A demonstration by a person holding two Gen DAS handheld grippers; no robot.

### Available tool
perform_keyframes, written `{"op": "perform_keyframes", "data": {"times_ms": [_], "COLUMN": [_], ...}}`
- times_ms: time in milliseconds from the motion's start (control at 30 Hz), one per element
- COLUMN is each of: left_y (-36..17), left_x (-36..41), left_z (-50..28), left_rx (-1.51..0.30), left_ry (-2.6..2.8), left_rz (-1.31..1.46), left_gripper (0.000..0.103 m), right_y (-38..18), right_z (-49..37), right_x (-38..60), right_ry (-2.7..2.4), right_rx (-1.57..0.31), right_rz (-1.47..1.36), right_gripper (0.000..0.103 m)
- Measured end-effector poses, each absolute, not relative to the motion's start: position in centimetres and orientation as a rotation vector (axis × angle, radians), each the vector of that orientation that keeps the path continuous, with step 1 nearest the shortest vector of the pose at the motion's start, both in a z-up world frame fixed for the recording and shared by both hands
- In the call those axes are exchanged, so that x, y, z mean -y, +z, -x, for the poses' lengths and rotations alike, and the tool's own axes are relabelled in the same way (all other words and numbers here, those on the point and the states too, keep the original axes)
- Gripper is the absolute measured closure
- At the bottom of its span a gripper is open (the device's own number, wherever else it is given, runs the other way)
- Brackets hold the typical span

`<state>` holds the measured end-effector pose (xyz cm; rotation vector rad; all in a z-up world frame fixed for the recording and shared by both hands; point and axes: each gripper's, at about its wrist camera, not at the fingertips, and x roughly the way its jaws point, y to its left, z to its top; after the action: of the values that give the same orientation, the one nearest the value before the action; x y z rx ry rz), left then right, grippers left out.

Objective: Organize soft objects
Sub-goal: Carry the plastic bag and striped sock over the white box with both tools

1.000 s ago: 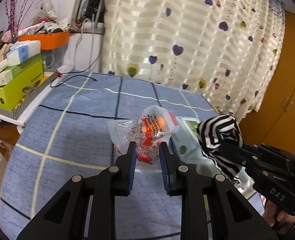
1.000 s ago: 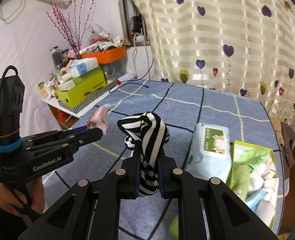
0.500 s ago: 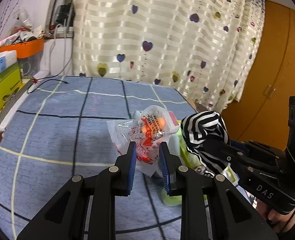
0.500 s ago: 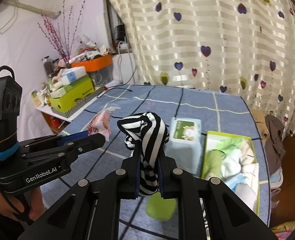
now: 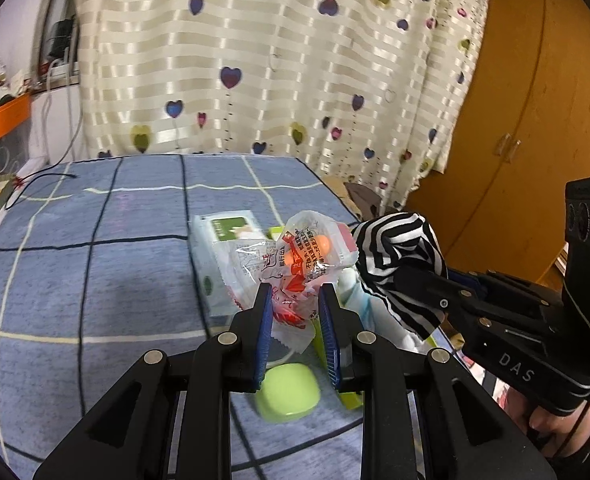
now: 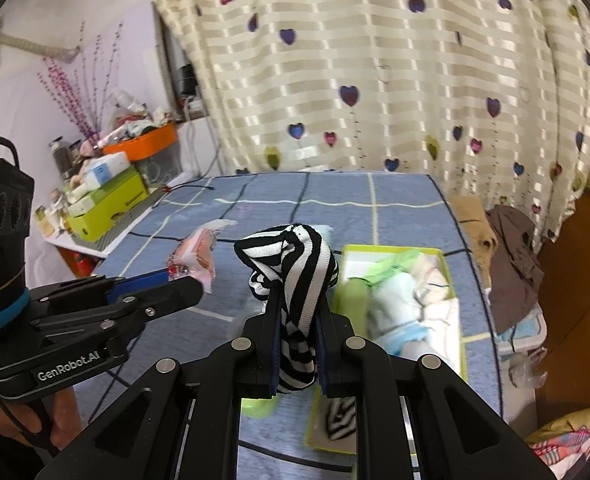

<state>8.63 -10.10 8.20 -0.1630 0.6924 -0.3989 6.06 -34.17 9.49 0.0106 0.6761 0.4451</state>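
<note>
Left gripper (image 5: pixel 295 300): clamped on a crinkled clear snack packet (image 5: pixel 299 256) with red print, held in the air over the blue checked bedspread (image 5: pixel 95 280); packet text too small to read. Right gripper (image 6: pixel 297 334): closed tight on a black-and-white striped cloth (image 6: pixel 295 264), lifted above a green-rimmed box (image 6: pixel 453 280). Box contents: pale folded fabrics, blurred; another striped piece (image 6: pixel 341 416) at its near end, half hidden by the gripper. Wet-wipes pack (image 5: pixel 215 256): lies on the bedspread, partly behind the packet. Lime green soft block (image 5: pixel 289 392): below the left jaws, identity unclear.
</note>
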Motion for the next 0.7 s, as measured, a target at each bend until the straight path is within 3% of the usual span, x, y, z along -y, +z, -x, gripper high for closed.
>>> {"op": "perform_keyframes", "data": {"times_ms": [700], "left_y": [6.7], "left_x": [16.5], "left_z": [-12.7], "left_rx": [-0.768], "left_ry": [-0.471], "left_rz": [0.104], "left_gripper": [0.079], "right_y": [6.8], "right_z": [-10.1], "right_x": [42.1], "right_ry": [0.326], "right_rx": [-0.721], "right_rz": [-0.095], "right_gripper": [0.090]}}
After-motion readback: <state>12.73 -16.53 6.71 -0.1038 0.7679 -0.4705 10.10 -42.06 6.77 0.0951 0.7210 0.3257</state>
